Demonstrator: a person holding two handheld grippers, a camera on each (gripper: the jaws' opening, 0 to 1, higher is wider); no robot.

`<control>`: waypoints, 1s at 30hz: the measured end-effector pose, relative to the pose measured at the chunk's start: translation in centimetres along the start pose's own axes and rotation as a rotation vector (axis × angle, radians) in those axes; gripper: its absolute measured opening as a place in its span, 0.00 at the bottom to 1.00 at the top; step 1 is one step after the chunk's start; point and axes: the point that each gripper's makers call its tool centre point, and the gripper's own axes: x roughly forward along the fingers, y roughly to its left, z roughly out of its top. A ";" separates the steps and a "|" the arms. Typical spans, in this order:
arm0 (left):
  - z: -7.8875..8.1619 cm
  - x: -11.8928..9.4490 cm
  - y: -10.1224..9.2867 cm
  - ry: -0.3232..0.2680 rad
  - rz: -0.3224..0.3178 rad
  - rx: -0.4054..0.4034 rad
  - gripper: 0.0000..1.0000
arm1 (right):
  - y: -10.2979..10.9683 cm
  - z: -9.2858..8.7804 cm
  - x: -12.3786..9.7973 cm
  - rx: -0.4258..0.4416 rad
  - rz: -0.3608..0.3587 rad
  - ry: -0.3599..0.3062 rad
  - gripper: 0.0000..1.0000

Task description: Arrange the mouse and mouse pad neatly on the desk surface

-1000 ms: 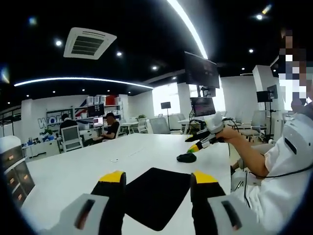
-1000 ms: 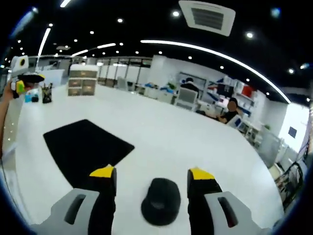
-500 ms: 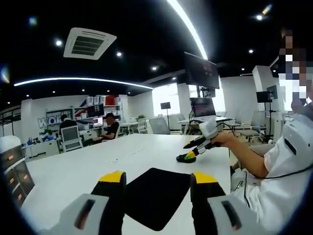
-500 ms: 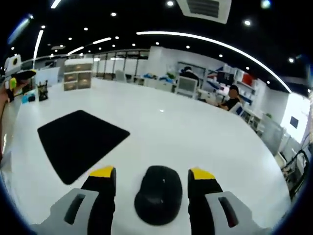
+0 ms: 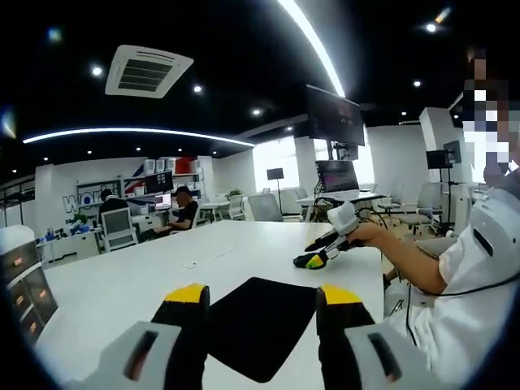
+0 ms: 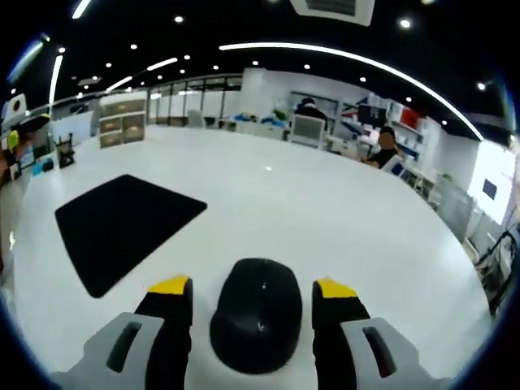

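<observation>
Poised over a white desk (image 6: 341,219): right gripper (image 6: 252,286) spread wide, black mouse (image 6: 253,314) lying between its yellow-tipped jaws, long axis running straight ahead along them, neither jaw visibly touching. Black mouse pad (image 6: 122,227) flat ahead and to the left, well apart from the mouse. Left gripper (image 5: 264,294) also spread, empty, mouse pad (image 5: 256,325) directly beyond its tips. Nearer the mouse by far: the right gripper.

A glossy black computer mouse (image 6: 257,323) and flat matte black mouse pad (image 6: 122,225) lie on a plain white desk (image 6: 325,219), between yellow-tipped grey gripper jaws.
</observation>
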 end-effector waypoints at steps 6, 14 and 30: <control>-0.1 0.0 0.0 0.002 0.001 -0.001 0.53 | -0.4 -0.7 0.7 0.029 0.002 0.009 0.57; 0.0 0.0 -0.1 -0.003 0.001 -0.002 0.53 | -0.2 -1.2 1.7 0.082 0.023 0.004 0.59; -0.2 0.1 -0.1 0.007 0.000 0.003 0.53 | -0.7 -0.8 1.8 0.099 0.012 -0.020 0.46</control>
